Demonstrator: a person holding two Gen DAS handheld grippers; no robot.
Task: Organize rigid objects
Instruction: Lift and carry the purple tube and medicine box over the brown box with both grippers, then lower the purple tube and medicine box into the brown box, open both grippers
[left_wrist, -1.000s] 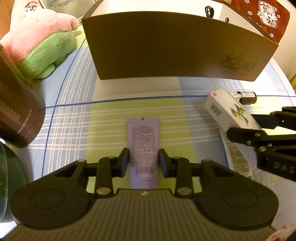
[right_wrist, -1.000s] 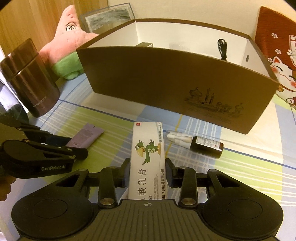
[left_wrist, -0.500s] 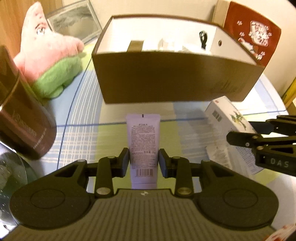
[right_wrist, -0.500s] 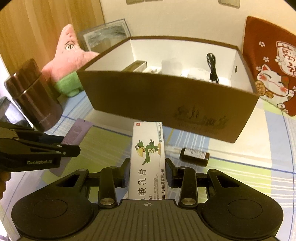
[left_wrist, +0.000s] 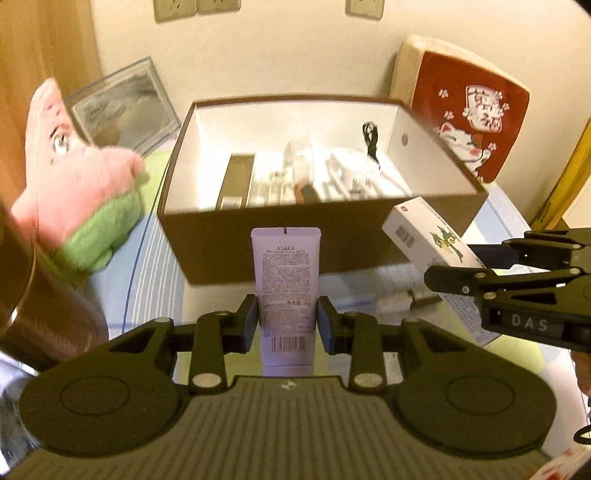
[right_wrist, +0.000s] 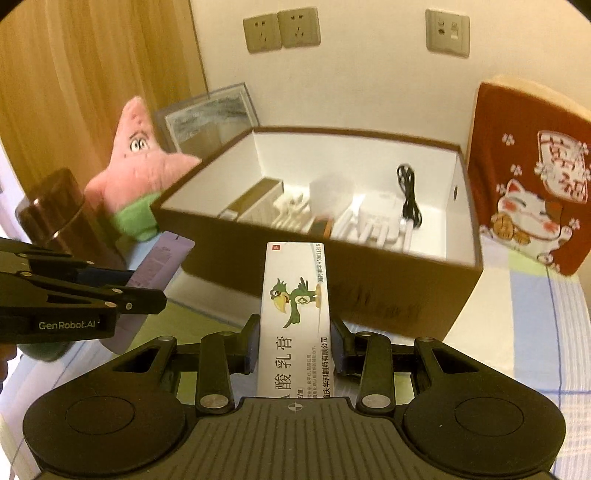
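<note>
Carrying two items at once above a checked cloth, a person holds a gripper in each hand short of an open brown storage box (left_wrist: 325, 254). The left gripper (left_wrist: 287, 325) is closed narrowly on a lilac ASAKA cosmetic tube (left_wrist: 286, 280), pads pressing both of its sides, the tube's long axis running straight ahead along the fingers toward the box. The right gripper (right_wrist: 293, 343) is clamped the same way on a white ointment carton with a green parrot (right_wrist: 295, 314), its long axis also pointing forward at the box's near wall.

Both items hang clear of the surface, in front of and roughly level with the brown near wall, with the white interior lying just beyond and below their far ends. Inside, a gold-brown box, pale packets and a black cable (right_wrist: 408, 195) already crowd the floor. Neither hand looks clearly nearer; each load likely has to pass forward over the rim before release. A pink starfish plush (right_wrist: 144, 173) and a dark brown canister (right_wrist: 61, 210) stand to the left.
</note>
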